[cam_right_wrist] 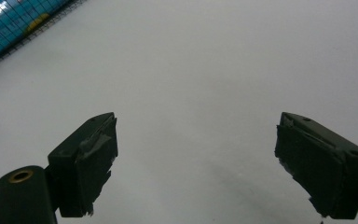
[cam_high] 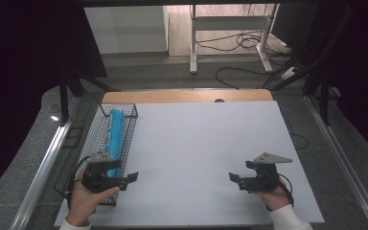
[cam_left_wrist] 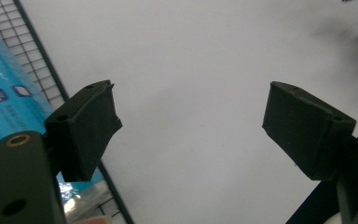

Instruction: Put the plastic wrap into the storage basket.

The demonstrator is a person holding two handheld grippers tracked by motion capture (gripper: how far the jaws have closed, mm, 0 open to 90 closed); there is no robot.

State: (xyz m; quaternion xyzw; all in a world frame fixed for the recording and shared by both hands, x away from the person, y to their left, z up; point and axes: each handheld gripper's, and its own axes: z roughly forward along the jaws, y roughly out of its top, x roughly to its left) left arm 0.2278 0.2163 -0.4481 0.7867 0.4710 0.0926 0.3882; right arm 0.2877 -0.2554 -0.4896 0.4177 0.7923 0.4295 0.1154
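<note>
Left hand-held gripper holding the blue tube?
No, the left hand-held gripper is open and empty; the blue tube lies in the wire basket.
</note>
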